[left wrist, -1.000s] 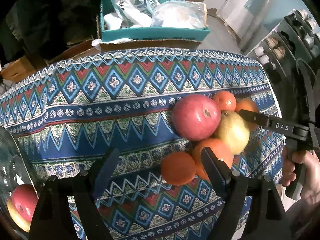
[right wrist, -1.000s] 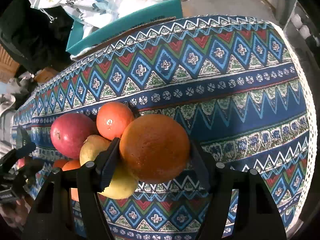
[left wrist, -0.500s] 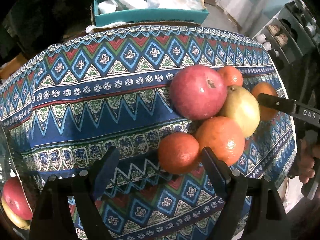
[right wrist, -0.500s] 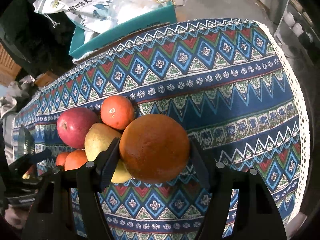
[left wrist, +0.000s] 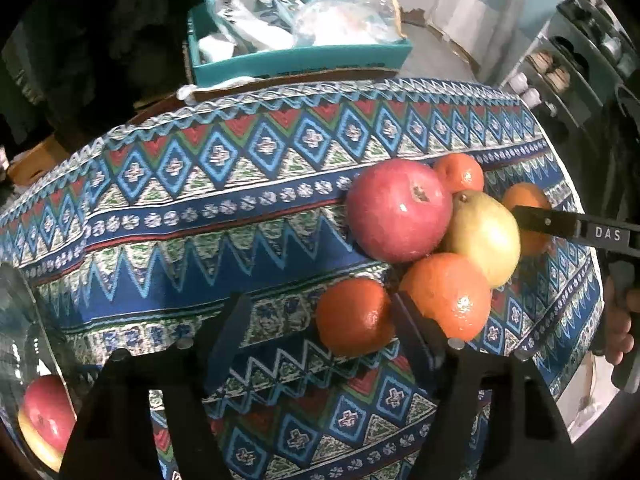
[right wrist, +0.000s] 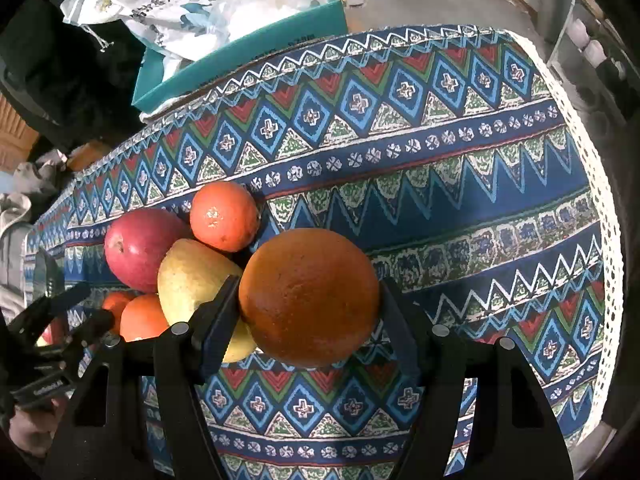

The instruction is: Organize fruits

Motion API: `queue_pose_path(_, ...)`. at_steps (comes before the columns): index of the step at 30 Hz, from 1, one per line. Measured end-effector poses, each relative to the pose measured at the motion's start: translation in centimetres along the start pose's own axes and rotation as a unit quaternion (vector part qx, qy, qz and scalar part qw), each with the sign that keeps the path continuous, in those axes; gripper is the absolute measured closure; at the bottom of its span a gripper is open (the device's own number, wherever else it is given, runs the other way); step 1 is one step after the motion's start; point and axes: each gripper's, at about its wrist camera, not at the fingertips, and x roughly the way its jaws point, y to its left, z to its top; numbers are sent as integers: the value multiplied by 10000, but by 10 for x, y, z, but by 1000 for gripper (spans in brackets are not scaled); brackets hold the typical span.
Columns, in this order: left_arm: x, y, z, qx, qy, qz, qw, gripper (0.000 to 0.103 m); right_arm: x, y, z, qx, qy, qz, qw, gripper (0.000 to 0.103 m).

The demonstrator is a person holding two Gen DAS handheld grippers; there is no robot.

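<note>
Right hand-held gripper (right wrist: 308, 300) clenched on large orange (right wrist: 309, 297), lifted clear of pile. Left hand-held gripper (left wrist: 320, 320) just closing around small mandarin (left wrist: 355, 317) between its fingers; contact unclear, probably only one-sided. Mandarin light, soft-skinned, rolls easily; grip across widest middle.

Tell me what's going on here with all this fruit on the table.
A person holds a gripper in each hand over a patterned tablecloth, sorting fruit. The right gripper is shut on a large orange. The left gripper has just been closing around a small orange; only the right-hand finger touches it so far. A red apple, a pear and more oranges sit clustered alongside. A glass bowl at the left already holds an apple.
</note>
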Motion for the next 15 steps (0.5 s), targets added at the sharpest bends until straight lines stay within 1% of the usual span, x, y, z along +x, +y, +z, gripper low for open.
queue_pose_path(2,4,-4,-1,50,97,-107,9999,30,2,0,-1,-2,33,29,10000,34)
queue_pose_path(4,9,-7,-3,85,195,-154,9997,32,3,1,0,-9,44,45,10000,34)
queue_pose_path(6,10,-7,-4,22,158,-180,9997,33,3,1,-1,-18,43,48,10000,34)
queue_pose_path(8,13,-4,-4,-142,224,-388,9989,39,4,1,0,-5,54,63,10000,34)
queue_pose_path(9,14,0,-4,-311,289,-621,9972,46,4,0,0,11,60,78,10000,34)
queue_pose_path(10,15,2,-4,-422,330,-760,9957,51,4,-1,-1,26,63,90,9999,34)
queue_pose_path(12,17,5,-5,-582,368,-954,9931,55,4,-2,-1,43,76,114,9999,34)
queue_pose_path(15,16,4,-8,-570,313,-959,9933,56,4,-3,-2,33,93,119,9999,34)
